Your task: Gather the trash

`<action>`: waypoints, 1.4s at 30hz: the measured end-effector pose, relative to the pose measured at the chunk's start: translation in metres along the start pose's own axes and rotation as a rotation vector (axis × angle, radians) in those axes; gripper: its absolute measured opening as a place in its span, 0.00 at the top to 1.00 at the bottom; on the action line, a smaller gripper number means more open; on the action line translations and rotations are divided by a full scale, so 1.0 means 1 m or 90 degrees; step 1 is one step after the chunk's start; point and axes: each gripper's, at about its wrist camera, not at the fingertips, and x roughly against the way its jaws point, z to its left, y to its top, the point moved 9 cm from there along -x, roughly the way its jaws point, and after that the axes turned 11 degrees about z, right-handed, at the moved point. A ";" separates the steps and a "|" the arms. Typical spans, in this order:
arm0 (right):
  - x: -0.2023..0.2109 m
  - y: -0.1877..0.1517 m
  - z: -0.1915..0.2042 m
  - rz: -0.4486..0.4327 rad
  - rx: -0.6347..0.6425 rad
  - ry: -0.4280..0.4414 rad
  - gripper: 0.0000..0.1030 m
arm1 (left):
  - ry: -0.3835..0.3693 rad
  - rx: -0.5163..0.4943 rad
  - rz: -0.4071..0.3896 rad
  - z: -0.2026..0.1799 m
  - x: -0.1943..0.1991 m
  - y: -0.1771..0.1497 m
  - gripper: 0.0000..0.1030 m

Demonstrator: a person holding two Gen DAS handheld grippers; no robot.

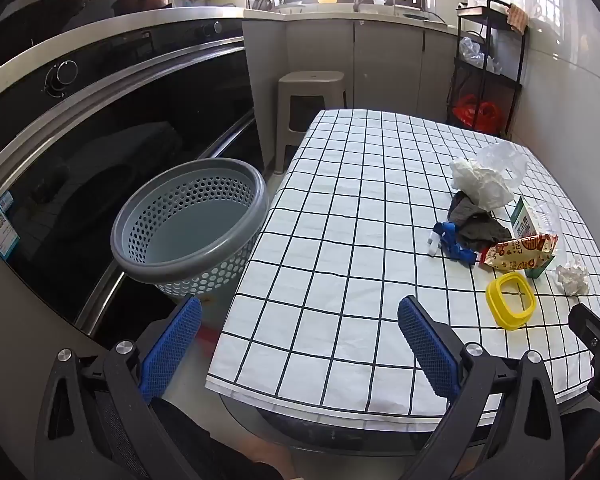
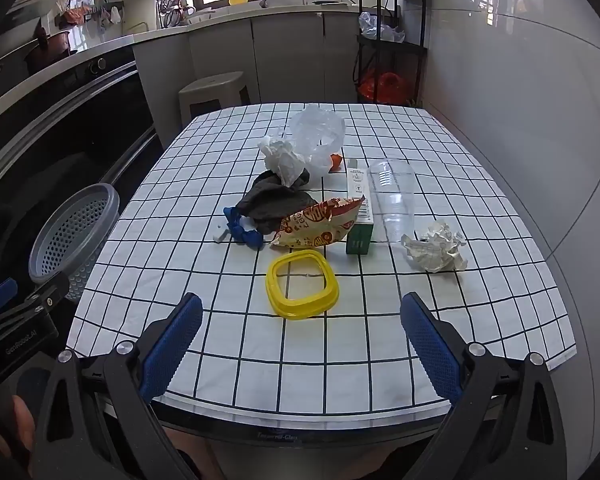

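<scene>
Right now both tongs hang over the near edge of the table (image 2: 500, 300) w/ its black-grid white cloth, tilted down, nothing in either. Left tongs (image 1: 300, 344) are spread wide and empty, near the table's left corner; right tongs (image 2: 300, 340) are likewise fully released, just short of the yellow ring (image 2: 302, 285).

Trash, placed relative to that yellow ring (a squarish plastic rim lying flat on the cloth): just behind it lies an orange-and-white snack wrapper (image 2: 320, 226), leaning on a green-and-white carton (image 2: 360, 216). Left of the wrapper sit a dark crumpled rag (image 2: 272, 204) and a blue-and-white scrap (image 2: 242, 232). Farther back: white crumpled tissue (image 2: 282, 160) and a clear plastic bag (image 2: 318, 132). Right of the carton lies a clear plastic cup (image 2: 392, 196) on its side, and a crumpled paper ball (image 2: 438, 248) sits apart to the ring's right.

Grey perforated basket (image 1: 188, 220) stands off the table's left edge, empty, beside the oven front.
</scene>
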 end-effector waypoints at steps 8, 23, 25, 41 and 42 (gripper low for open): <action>0.004 0.000 0.001 -0.002 0.002 -0.002 0.08 | -0.003 0.000 0.000 -0.001 0.000 0.001 0.06; 0.015 0.002 0.003 -0.019 0.003 -0.002 0.08 | -0.005 0.003 -0.017 0.002 0.011 0.003 0.06; 0.015 0.001 0.003 -0.019 0.003 0.000 0.08 | -0.004 0.003 -0.017 0.002 0.012 0.002 0.06; 0.017 -0.003 0.005 -0.023 0.004 0.007 0.08 | -0.002 0.005 -0.028 0.004 0.019 -0.001 0.06; 0.017 -0.003 0.005 -0.023 0.003 0.008 0.08 | -0.002 0.005 -0.028 0.005 0.019 -0.001 0.06</action>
